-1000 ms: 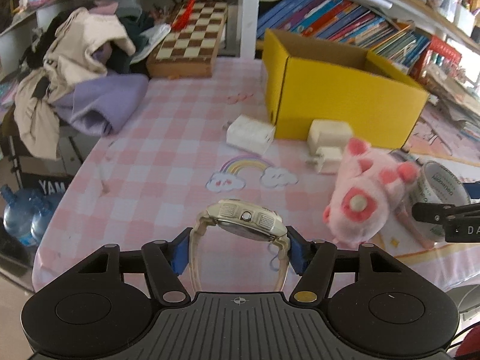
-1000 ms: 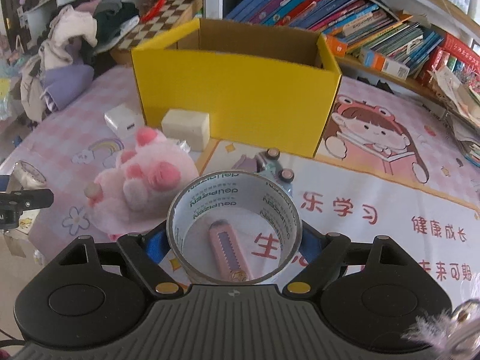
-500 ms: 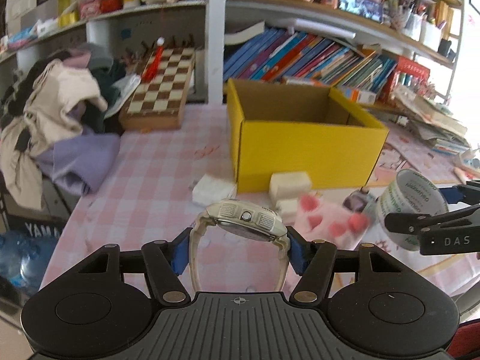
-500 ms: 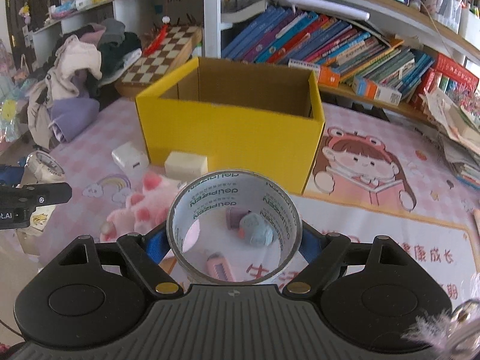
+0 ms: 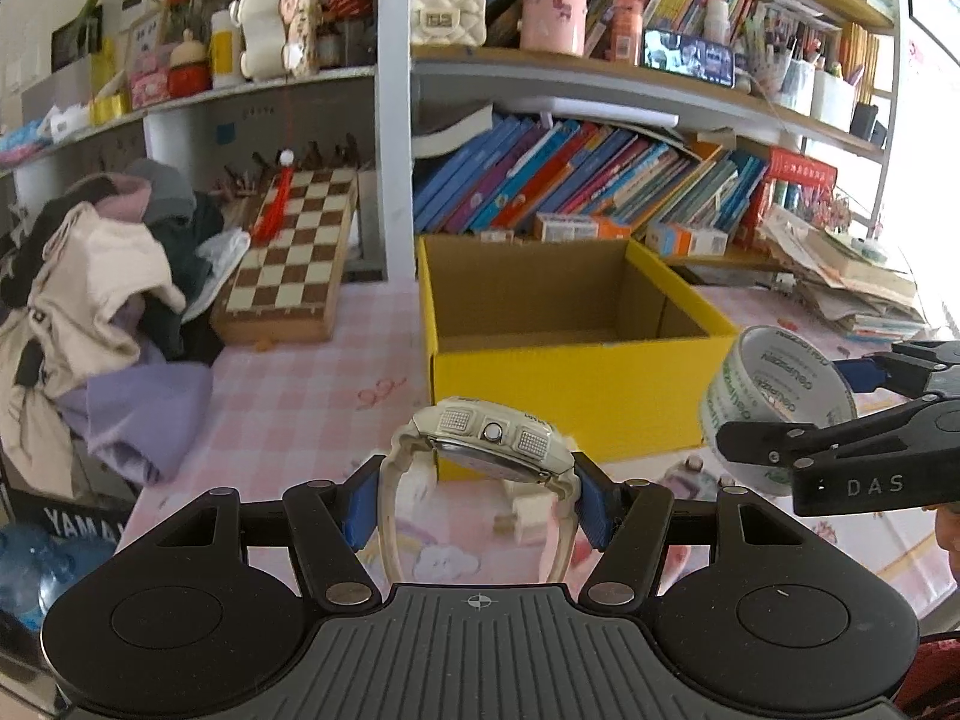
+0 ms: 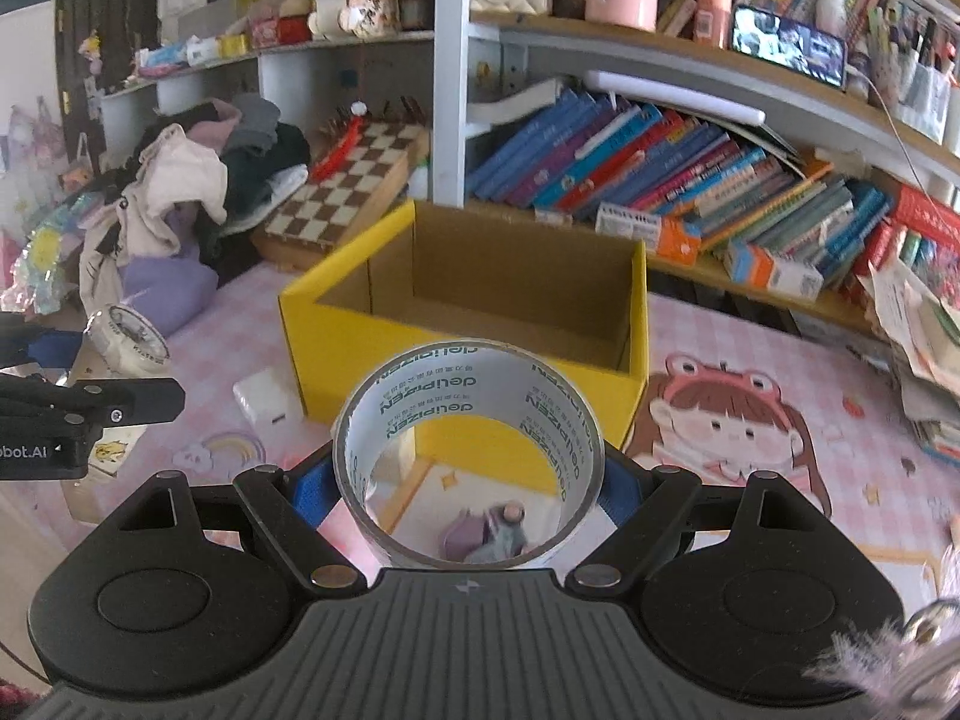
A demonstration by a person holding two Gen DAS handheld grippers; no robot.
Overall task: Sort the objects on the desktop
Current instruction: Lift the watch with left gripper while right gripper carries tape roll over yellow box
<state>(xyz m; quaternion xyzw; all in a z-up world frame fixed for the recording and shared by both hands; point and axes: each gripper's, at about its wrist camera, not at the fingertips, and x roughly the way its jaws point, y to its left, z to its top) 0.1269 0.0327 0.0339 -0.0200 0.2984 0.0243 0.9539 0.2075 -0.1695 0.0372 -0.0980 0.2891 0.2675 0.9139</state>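
My left gripper [image 5: 477, 501] is shut on a white digital watch [image 5: 492, 438], held above the pink checked table in front of the open yellow box [image 5: 576, 384]. My right gripper [image 6: 468, 480] is shut on a roll of clear tape [image 6: 468, 414], held in front of the same yellow box [image 6: 468, 324]. The box looks empty inside. The tape roll [image 5: 774, 396] and right gripper also show at the right of the left wrist view. The watch [image 6: 129, 339] and left gripper show at the left edge of the right wrist view.
A white charger block [image 6: 267, 399] lies left of the box. A chessboard [image 5: 294, 264] and a clothes pile [image 5: 90, 312] sit at the back left. Leaning books [image 6: 660, 174] fill the shelf behind the box. A small purple and grey object [image 6: 492, 534] lies on the printed mat.
Both grippers have risen and tilted up with their objects, now looking over the box's front wall into it. The pink plush toy has dropped out of sight.
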